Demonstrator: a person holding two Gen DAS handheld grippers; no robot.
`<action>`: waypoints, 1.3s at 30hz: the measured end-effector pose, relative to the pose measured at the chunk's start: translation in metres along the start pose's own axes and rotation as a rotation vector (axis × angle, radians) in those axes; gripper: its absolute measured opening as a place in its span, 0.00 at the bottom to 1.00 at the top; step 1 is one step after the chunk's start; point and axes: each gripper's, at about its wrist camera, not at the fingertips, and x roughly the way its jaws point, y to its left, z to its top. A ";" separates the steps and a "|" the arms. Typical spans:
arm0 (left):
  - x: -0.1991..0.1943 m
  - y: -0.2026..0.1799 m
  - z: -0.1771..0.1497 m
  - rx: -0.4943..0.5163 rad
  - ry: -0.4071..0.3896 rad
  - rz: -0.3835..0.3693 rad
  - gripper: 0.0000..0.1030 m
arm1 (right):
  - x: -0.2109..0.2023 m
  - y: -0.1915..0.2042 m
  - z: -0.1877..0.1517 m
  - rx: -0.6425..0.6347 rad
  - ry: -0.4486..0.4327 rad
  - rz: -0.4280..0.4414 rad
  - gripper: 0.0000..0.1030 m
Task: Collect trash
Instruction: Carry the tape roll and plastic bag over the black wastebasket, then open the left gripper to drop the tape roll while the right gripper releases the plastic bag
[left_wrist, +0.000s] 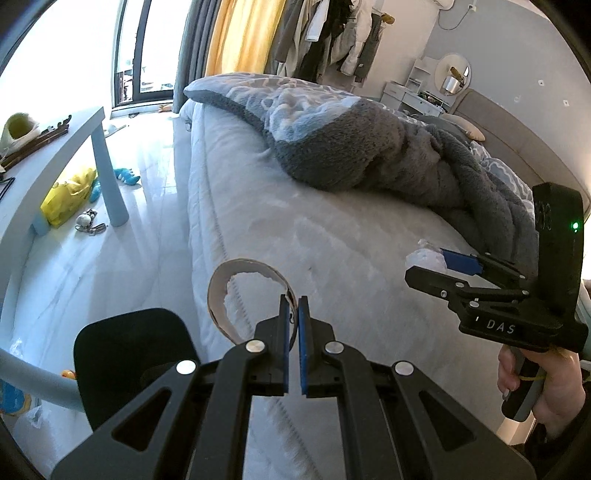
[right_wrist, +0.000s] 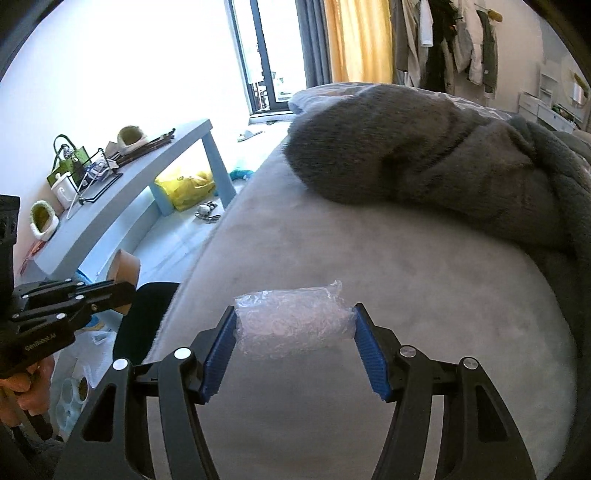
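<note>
My left gripper (left_wrist: 294, 301) is shut on the wall of a torn brown cardboard ring (left_wrist: 236, 288), held up over the near edge of the bed (left_wrist: 295, 229). The right wrist view catches the same ring (right_wrist: 125, 271) at the left. My right gripper (right_wrist: 295, 321) is shut on a crumpled wad of clear bubble wrap (right_wrist: 291, 321), its blue pads pressing both ends above the mattress. In the left wrist view the right gripper (left_wrist: 439, 264) sits at the right with the wrap (left_wrist: 424, 258) at its tip. A black bin (left_wrist: 129, 365) stands on the floor beside the bed, under my left gripper.
A grey fleece blanket (left_wrist: 369, 147) is heaped on the bed's far side. A light-blue table (right_wrist: 122, 199) carrying several items stands left, a yellow bag (right_wrist: 186, 188) and small toys on the floor beneath it. Window and curtains are behind.
</note>
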 end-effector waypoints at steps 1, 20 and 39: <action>-0.003 0.004 -0.002 -0.003 0.001 0.004 0.05 | 0.000 0.003 0.000 -0.003 -0.001 0.002 0.61; -0.015 0.063 -0.029 -0.057 0.037 0.052 0.05 | 0.020 0.073 0.010 -0.071 0.005 0.071 0.61; -0.008 0.142 -0.067 -0.134 0.132 0.123 0.05 | 0.049 0.150 0.020 -0.142 0.023 0.153 0.61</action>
